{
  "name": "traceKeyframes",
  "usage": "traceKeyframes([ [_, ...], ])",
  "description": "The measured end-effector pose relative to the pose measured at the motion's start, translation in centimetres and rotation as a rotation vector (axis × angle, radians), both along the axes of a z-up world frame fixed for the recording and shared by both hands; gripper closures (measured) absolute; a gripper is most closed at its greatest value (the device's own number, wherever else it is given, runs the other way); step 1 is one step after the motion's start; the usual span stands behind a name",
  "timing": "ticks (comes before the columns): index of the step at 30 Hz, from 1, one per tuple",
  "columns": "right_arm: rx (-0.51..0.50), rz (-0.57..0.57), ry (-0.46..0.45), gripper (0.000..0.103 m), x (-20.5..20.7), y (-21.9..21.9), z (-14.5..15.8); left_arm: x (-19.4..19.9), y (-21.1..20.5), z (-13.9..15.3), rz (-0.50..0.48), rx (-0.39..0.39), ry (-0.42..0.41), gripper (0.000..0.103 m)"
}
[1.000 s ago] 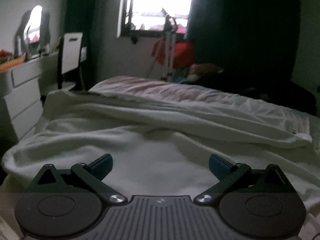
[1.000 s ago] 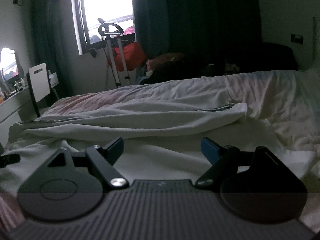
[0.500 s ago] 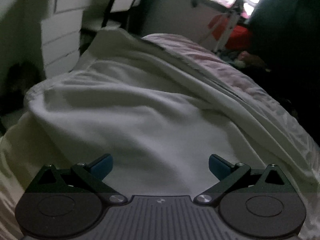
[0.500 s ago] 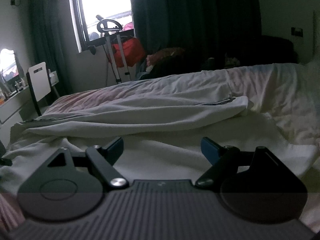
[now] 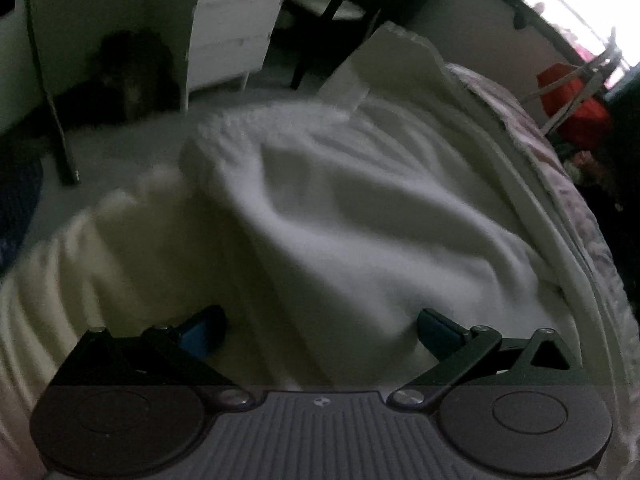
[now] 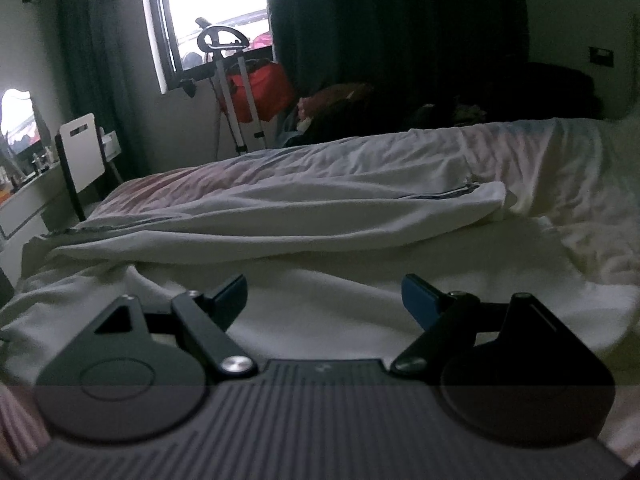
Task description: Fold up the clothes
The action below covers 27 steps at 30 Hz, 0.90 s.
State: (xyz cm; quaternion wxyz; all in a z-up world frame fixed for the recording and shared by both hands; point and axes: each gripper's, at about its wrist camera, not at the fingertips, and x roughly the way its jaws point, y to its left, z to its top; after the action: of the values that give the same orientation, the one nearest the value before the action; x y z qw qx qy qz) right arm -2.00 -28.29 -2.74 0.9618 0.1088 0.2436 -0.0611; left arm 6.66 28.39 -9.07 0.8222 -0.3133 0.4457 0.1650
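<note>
where the bed (image 6: 540, 160) fills most of both views, a white fleece garment (image 5: 360, 220) lies spread and rumpled over its near side, with a white zippered piece (image 6: 280, 216) stretched across behind it. the left gripper (image 5: 320, 330) sits low over the fleece, jaws spread wide and empty. the right gripper (image 6: 324, 294) hangs just above it, likewise wide apart, holding nothing.

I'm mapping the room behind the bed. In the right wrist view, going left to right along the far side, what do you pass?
Mirror → white chair → window → red bag → dark curtain → wall switch.
</note>
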Motion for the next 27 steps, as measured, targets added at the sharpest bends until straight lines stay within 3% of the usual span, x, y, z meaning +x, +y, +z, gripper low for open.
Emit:
traceKeyframes([
  [4, 0.032, -0.02, 0.002, 0.017, 0.1, -0.9, 0.2, -1.0, 0.9, 0.7, 0.019, -0.117, -0.119, 0.0],
  [13, 0.4, -0.229, 0.004, 0.017, -1.9, -11.0, -1.3, -4.7, 4.4, 0.3, 0.175, -0.429, -0.347, 0.001],
  [16, 0.52, -0.303, 0.007, 0.017, -2.7, -14.6, -2.0, -5.9, 5.2, 0.3, 0.198, -0.505, -0.427, 0.01],
  [18, 0.593, -0.354, 0.011, 0.017, -3.3, -16.9, -2.4, -6.5, 5.3, 0.8, 0.19, -0.512, -0.464, 0.012],
  [20, 0.541, -0.43, 0.039, 0.017, -4.0, -18.3, -3.1, -6.9, 5.1, 1.4, 0.178, -0.461, -0.45, 0.01],
  [23, 0.575, -0.488, 0.104, 0.015, -4.3, -19.6, -4.9, -7.2, 4.9, 1.7, 0.195, -0.396, -0.4, 0.01],
  [27, 0.712, -0.54, 0.11, 0.017, -4.7, -20.4, -6.7, -6.1, 5.5, 0.3, 0.209, -0.432, -0.32, 0.01],
])
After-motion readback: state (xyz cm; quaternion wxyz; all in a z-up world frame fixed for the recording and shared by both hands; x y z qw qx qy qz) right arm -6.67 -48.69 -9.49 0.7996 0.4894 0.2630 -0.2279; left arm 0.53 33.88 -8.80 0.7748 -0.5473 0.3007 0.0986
